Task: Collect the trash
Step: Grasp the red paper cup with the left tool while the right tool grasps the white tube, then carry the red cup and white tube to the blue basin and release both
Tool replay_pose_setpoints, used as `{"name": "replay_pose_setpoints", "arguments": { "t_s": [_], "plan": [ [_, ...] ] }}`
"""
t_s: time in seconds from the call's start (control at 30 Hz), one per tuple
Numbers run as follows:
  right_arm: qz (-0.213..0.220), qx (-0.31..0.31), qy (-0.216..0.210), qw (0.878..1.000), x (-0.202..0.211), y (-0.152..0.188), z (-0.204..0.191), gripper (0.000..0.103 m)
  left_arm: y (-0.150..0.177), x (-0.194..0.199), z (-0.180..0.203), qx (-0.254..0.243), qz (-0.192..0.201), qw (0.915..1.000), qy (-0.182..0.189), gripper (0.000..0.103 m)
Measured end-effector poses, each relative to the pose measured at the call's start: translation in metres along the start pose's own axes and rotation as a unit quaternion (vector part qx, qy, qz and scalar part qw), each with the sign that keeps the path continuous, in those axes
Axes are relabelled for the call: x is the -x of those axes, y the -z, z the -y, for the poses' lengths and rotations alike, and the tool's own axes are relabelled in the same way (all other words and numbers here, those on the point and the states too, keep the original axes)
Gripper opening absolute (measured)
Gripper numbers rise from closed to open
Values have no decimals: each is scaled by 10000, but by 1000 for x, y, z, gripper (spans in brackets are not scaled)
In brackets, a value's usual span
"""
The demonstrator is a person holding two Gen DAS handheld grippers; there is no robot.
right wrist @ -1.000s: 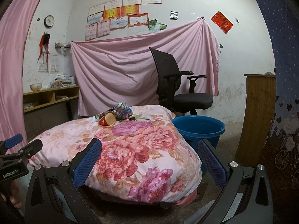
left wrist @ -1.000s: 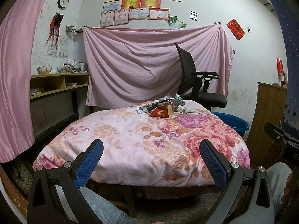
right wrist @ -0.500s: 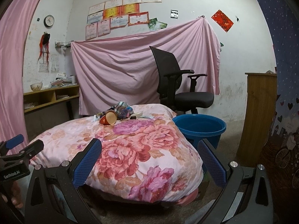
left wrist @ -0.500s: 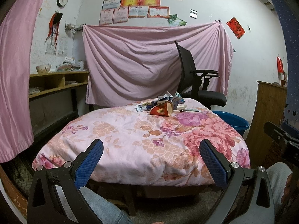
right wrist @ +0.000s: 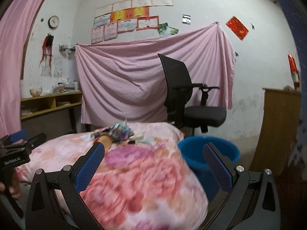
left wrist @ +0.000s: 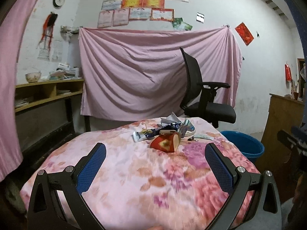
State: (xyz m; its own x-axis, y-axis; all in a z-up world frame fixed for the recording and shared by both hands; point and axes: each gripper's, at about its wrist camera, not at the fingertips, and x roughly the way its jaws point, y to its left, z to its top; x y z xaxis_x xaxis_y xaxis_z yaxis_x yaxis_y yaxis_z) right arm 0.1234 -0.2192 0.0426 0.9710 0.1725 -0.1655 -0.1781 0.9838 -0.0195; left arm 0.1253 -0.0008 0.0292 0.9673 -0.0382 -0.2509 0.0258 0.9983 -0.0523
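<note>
the flowered quilt (left wrist: 134, 172) over the table fills far more of both views than it did a second ago, and the near cloth is smeared with motion blur: both grippers have been carried forward and a little up over its near edge. the litter sits larger and more central in the left wrist view than before. judged from that, the approach is under way and nothing has been picked up yet.

on the far side of the quilt lies the trash pile (left wrist: 167, 134): crumpled wrappers (left wrist: 184, 125), a long white and blue packet (left wrist: 145, 134), and at its near edge a red paper cup (left wrist: 166, 143) tipped on its side with the mouth facing right. from the right wrist view the same heap (right wrist: 120, 132) shows past the quilt's hump, partly hidden.

off the right edge of the quilt, on the floor, stands the blue tub (right wrist: 209, 151); what little of its inside shows looks bare, though much is hidden. it seems the likely place for the litter.

the left gripper (left wrist: 155, 164) is spread wide and holds nothing, short of the cup. the right gripper (right wrist: 153, 164) is likewise spread and holding nothing, over the quilt's near right part.
</note>
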Motion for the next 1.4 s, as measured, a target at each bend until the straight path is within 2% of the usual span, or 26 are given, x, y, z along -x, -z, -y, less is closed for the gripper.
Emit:
{"name": "replay_pose_setpoints", "arguments": {
  "t_s": [0.1, 0.23, 0.43, 0.53, 0.6, 0.7, 0.73, 0.83, 0.9, 0.97, 1.07, 1.1, 1.17, 1.23, 1.4],
  "plan": [
    [-118, 160, -89, 9998, -34, -8, 7, 103, -8, -36, -1, 44, -210, 9997, 76, 101],
    [-479, 244, -269, 9982, -87, -15, 20, 103, -15, -79, 0, 37, -519, 9985, 172, 101],
    [-1349, 538, -553, 9879, -169, -16, 23, 103, -20, -135, -2, 199, -1113, 9930, 350, 99],
    [-1696, 607, -747, 9808, -198, -15, 21, 102, -19, -155, -2, 251, -1368, 9890, 504, 89],
    [-1886, 649, -848, 9762, -213, -14, 20, 101, -17, -166, -1, 247, -1550, 9858, 593, 76],
    [-2189, 613, -1042, 9682, -236, -10, 20, 93, -15, -179, -2, 286, -1849, 9794, 763, 60],
    [-2299, 635, -1113, 9647, -243, -9, 19, 87, -14, -183, -2, 301, -1931, 9774, 804, 57],
    [-2596, 797, -1299, 9536, -260, -4, 12, 78, -12, -192, 0, 318, -2169, 9710, 957, 45],
    [-2835, 970, -1402, 9437, -271, 1, 7, 74, -10, -198, 2, 308, -2329, 9663, 1051, 32],
    [-2971, 1098, -1483, 9368, -279, 6, 5, 66, -8, -202, 2, 323, -2438, 9632, 1088, 23],
    [-3114, 1044, -1612, 9307, -288, 13, 6, 49, -9, -200, 2, 376, -2425, 9627, 1140, 17],
    [-3085, 1051, -1613, 9315, -287, 13, 6, 46, -10, -197, 3, 339, -2395, 9638, 1122, 15],
    [-3043, 1043, -1647, 9324, -284, 13, 8, 30, -11, -193, 7, 256, -2384, 9647, 1090, 12],
    [-3017, 985, -1667, 9335, -281, 14, 10, 22, -12, -188, 11, 205, -2382, 9649, 1083, 12],
    [-2877, 671, -1854, 9372, -267, 18, 21, 20, -12, -171, 28, 119, -2403, 9653, 1019, 11]
  ]
}}
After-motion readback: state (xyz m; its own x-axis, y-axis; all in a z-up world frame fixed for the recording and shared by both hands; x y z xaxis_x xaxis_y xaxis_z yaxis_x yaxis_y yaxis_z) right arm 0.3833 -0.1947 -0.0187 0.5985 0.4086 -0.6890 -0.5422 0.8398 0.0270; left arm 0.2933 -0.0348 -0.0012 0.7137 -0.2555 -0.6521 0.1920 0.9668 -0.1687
